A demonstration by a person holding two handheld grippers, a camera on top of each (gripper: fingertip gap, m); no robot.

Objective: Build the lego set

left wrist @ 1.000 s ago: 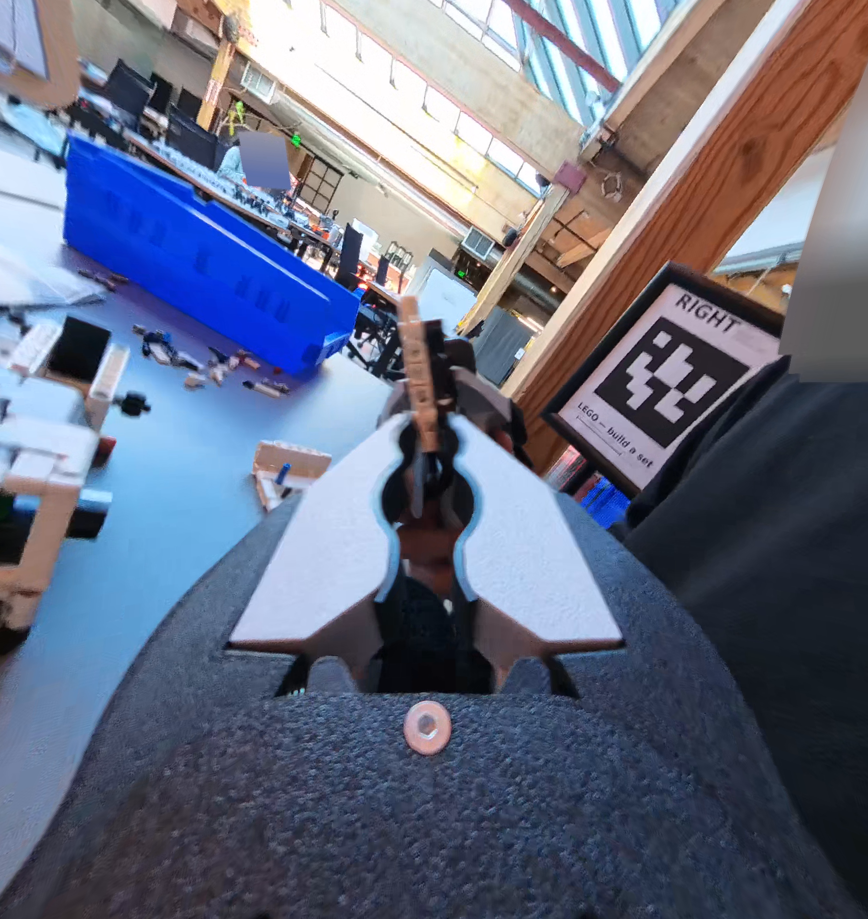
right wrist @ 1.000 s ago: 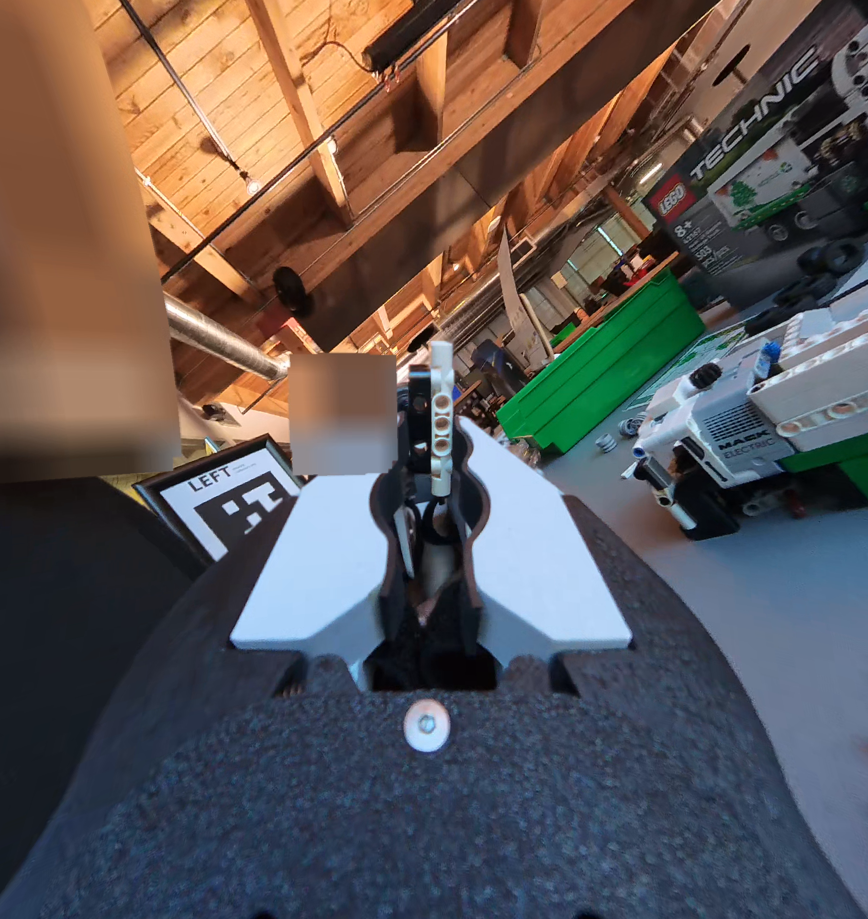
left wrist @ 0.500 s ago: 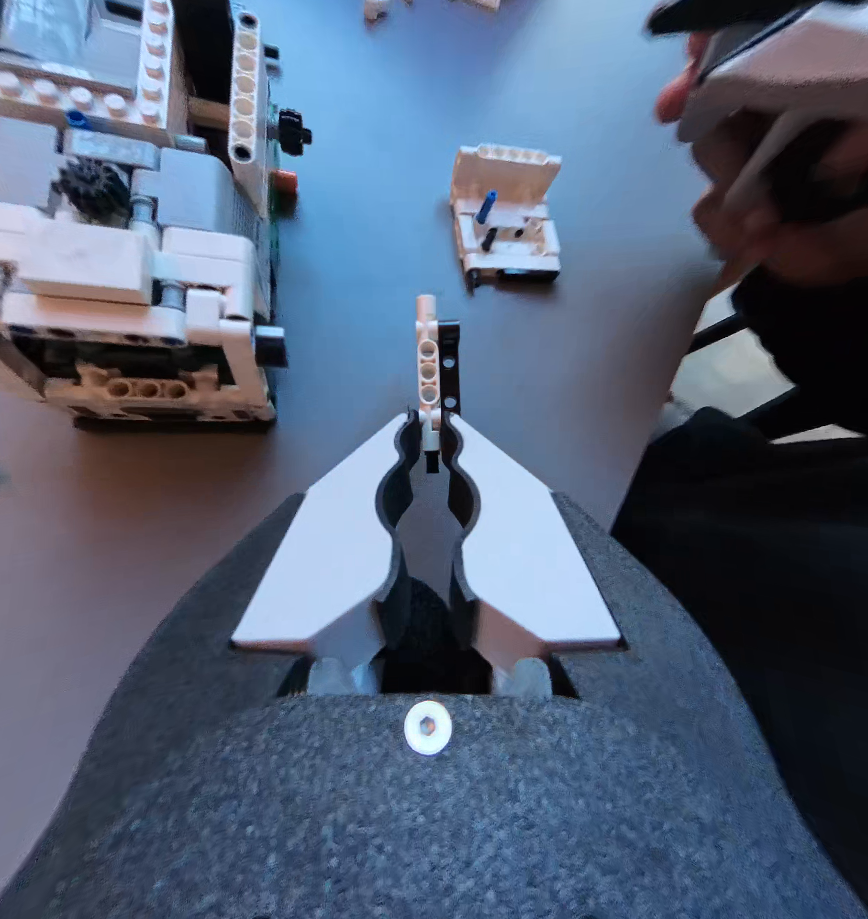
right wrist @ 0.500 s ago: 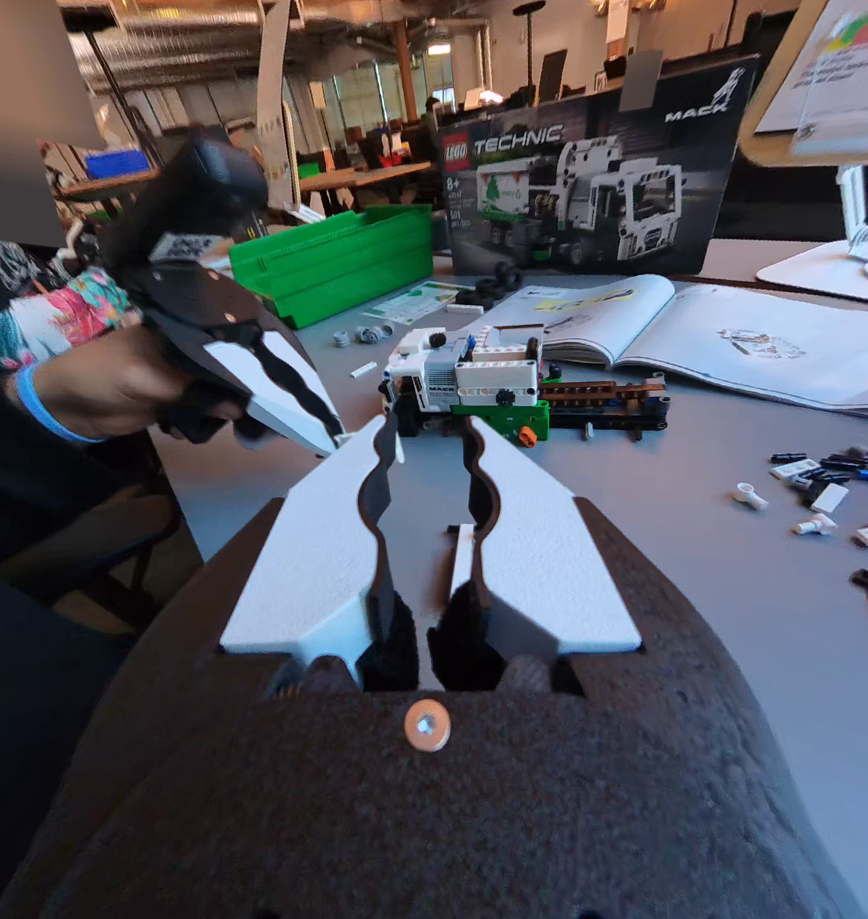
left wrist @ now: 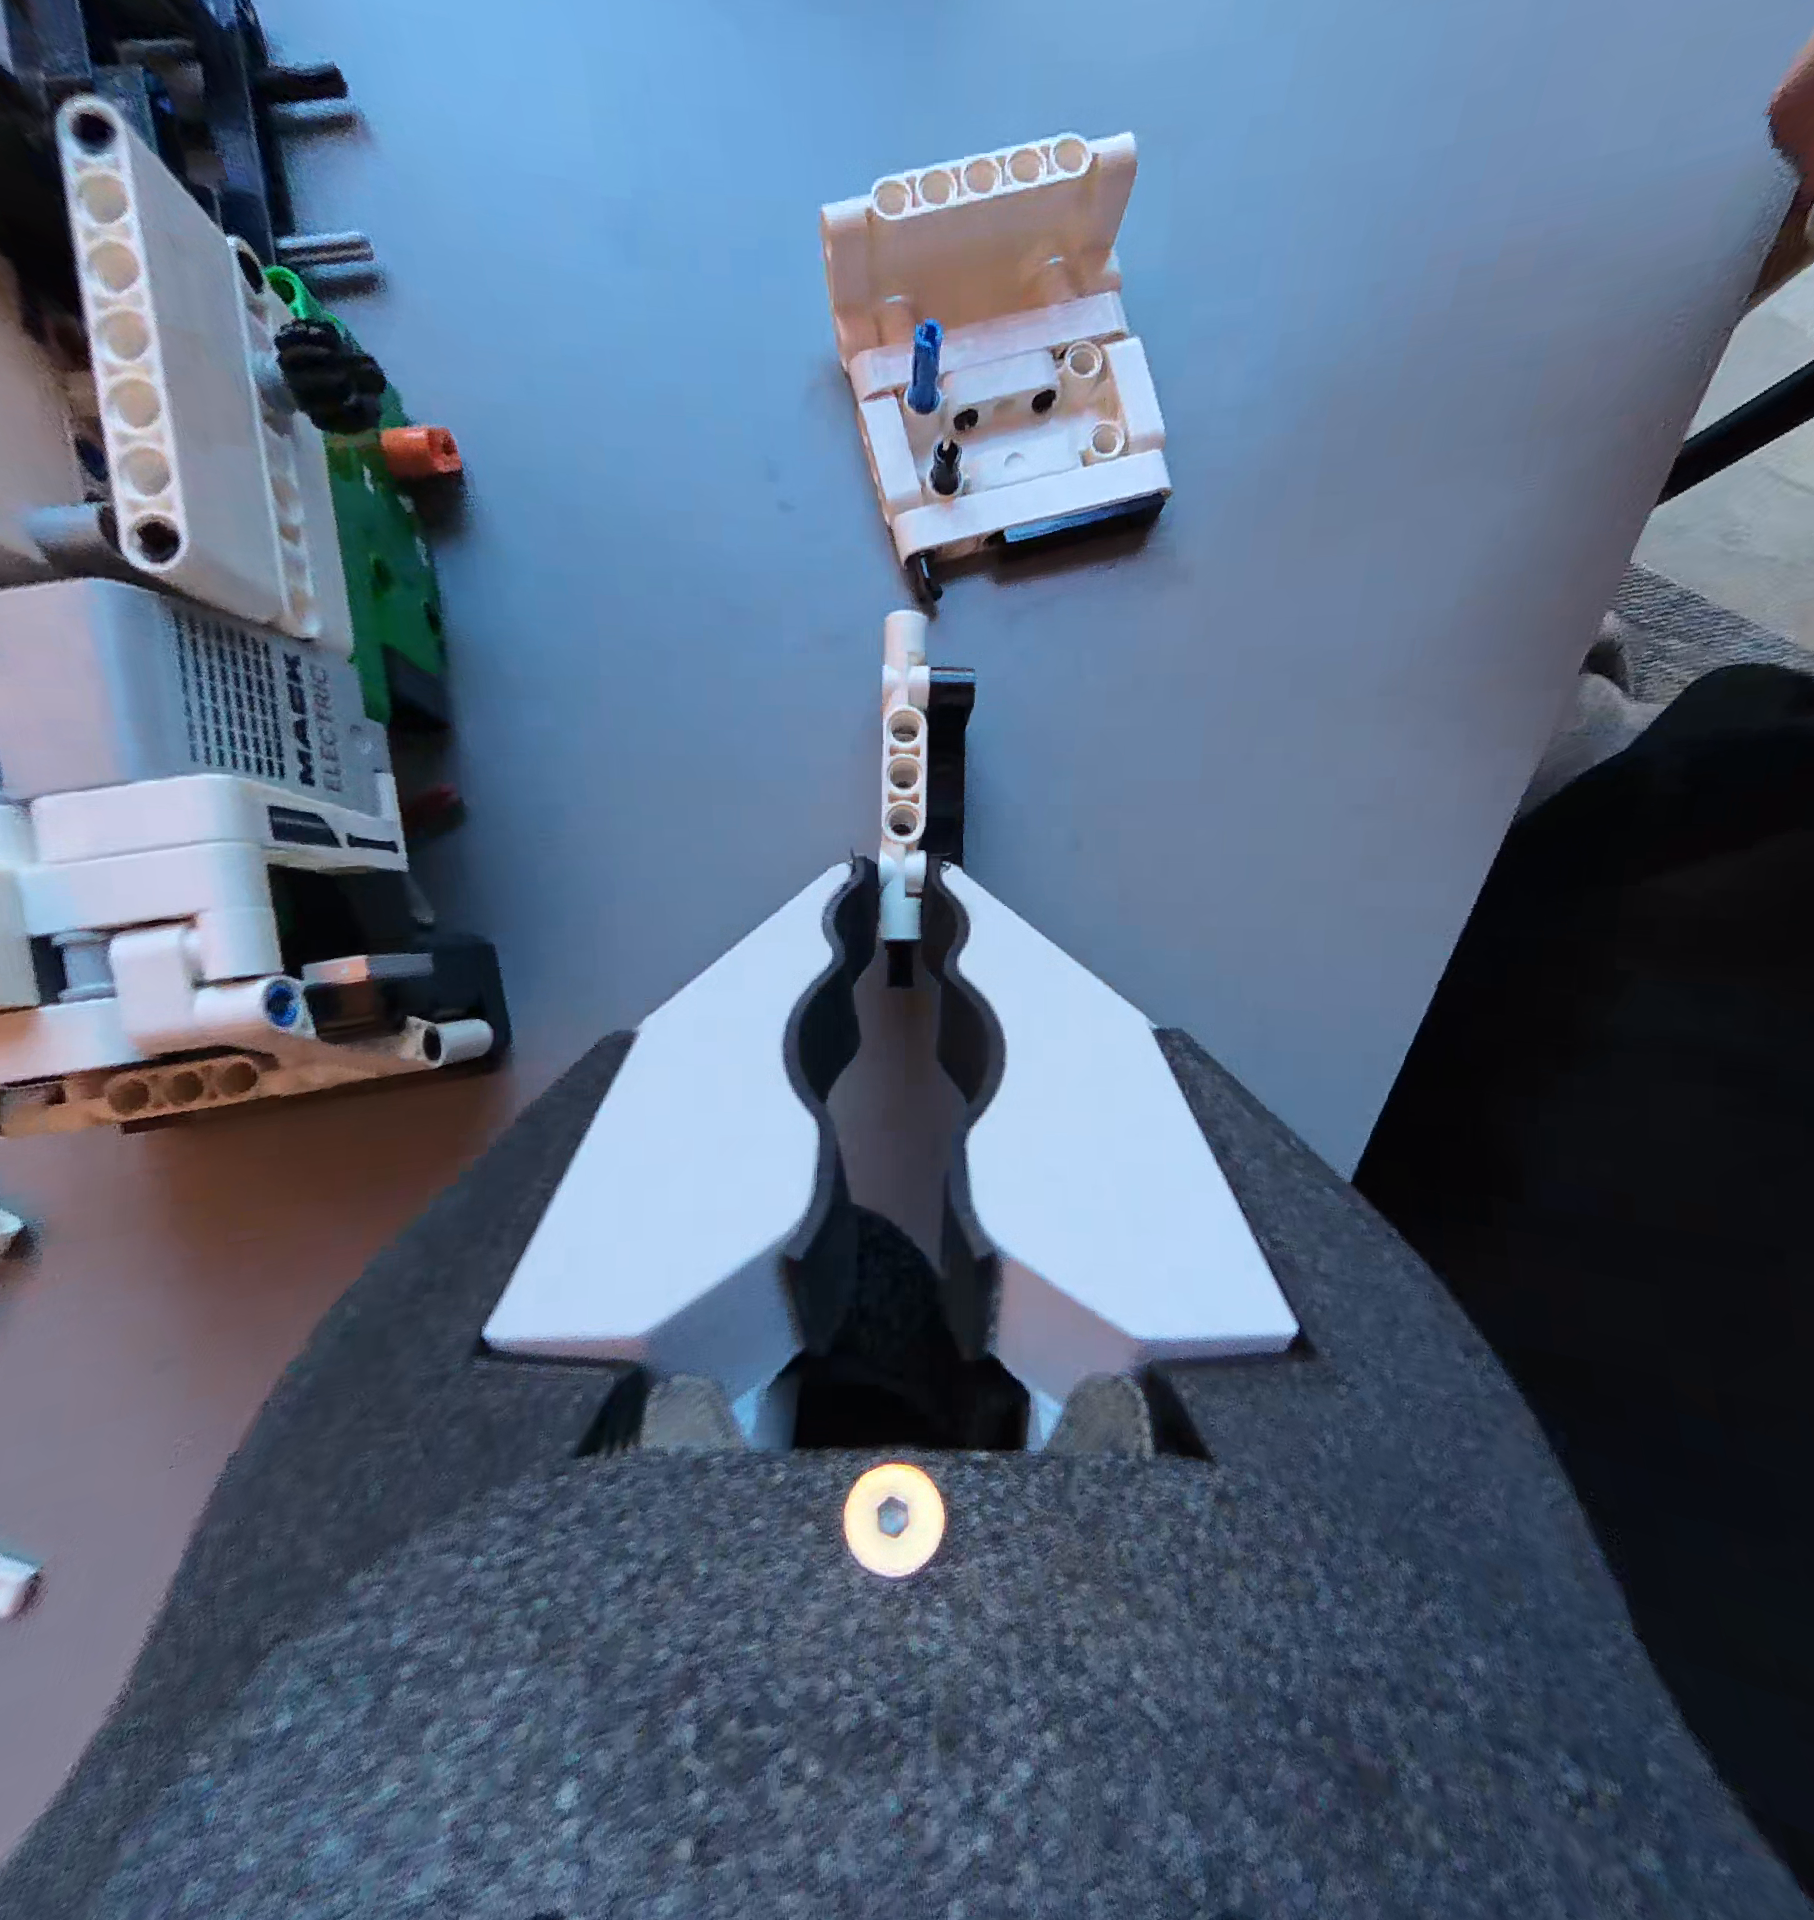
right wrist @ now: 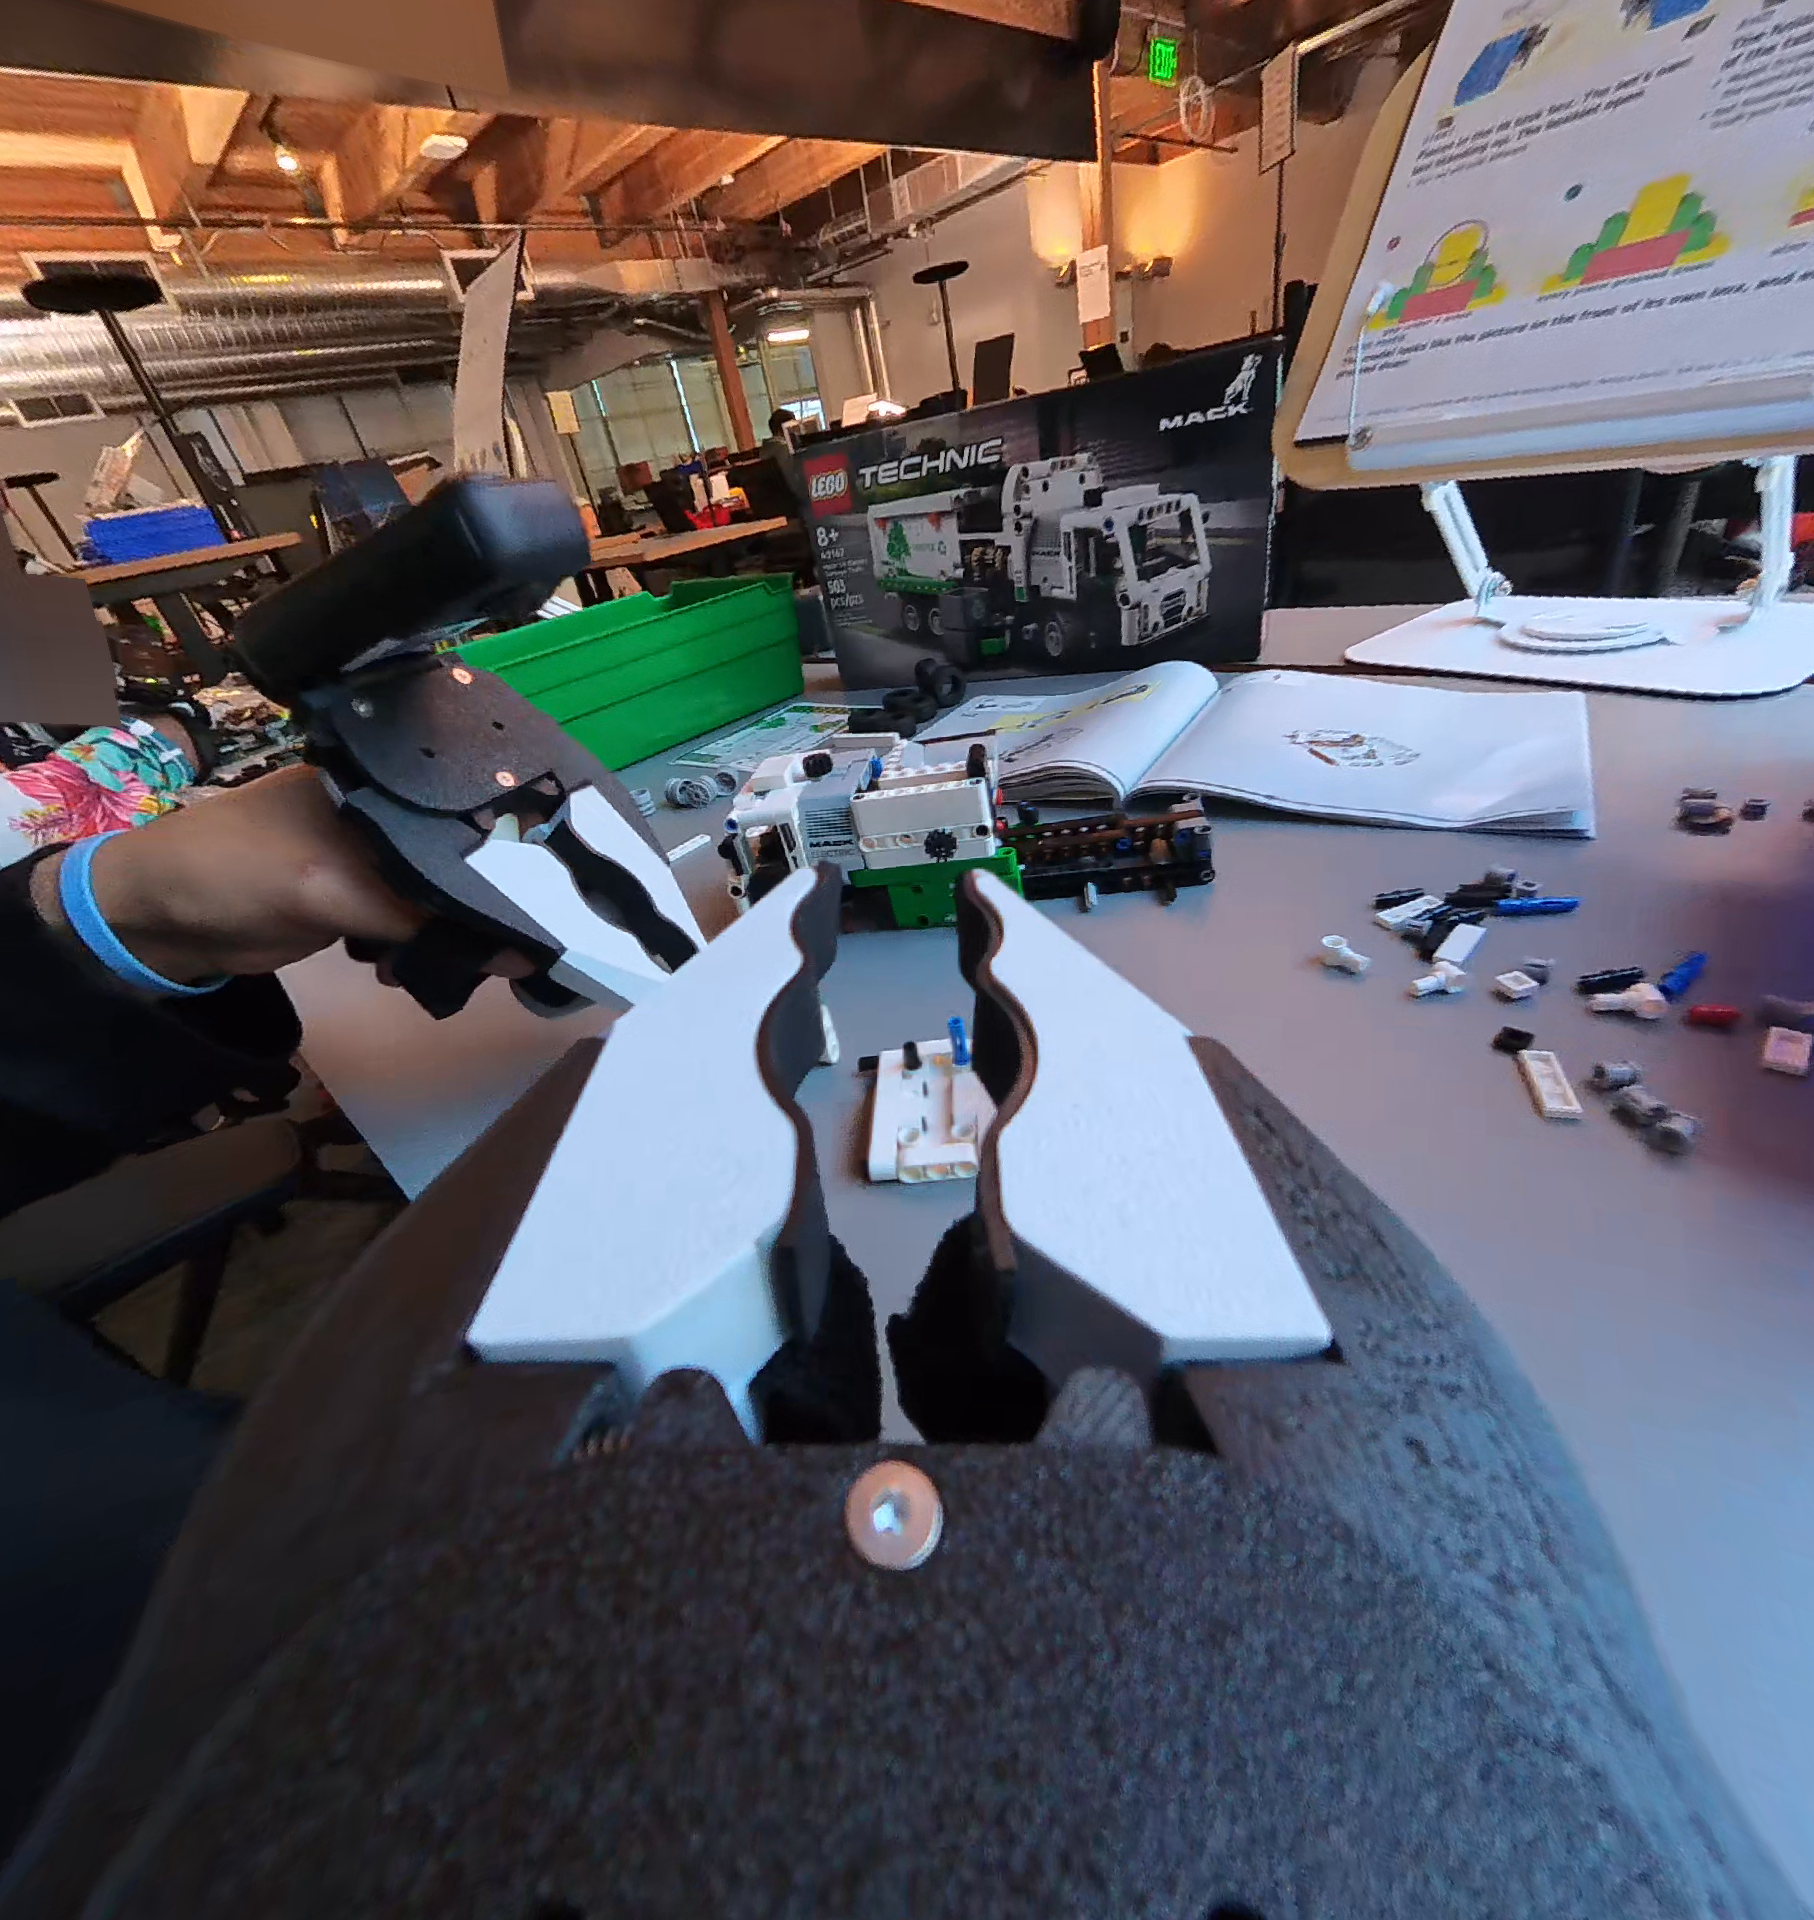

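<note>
My left gripper [left wrist: 901, 883] is shut on a small white-and-black beam piece [left wrist: 904, 753] and holds it over the grey table, just short of a white panel sub-assembly [left wrist: 996, 364] with a blue pin standing in it. The partly built white and green truck [left wrist: 155, 727] stands to the left. My right gripper [right wrist: 898, 904] is open and empty. The sub-assembly [right wrist: 924, 1112] shows between its fingers, with the truck [right wrist: 872, 821] beyond. The left gripper [right wrist: 664, 961] comes in from the left there, and its held piece is mostly hidden.
Several loose small parts [right wrist: 1505, 966] lie on the table to the right. An open instruction booklet [right wrist: 1298, 748], the set's box [right wrist: 1038, 520], a green bin [right wrist: 654, 665] and a white stand with a sheet [right wrist: 1609, 260] stand at the back. The table's right edge [left wrist: 1568, 727] is close. My right fingertips sit around 15 cm from my left ones.
One second ago both grippers held the beam piece up in the air. The right gripper has let go and opened. The left has brought the piece down close to the white sub-assembly.
</note>
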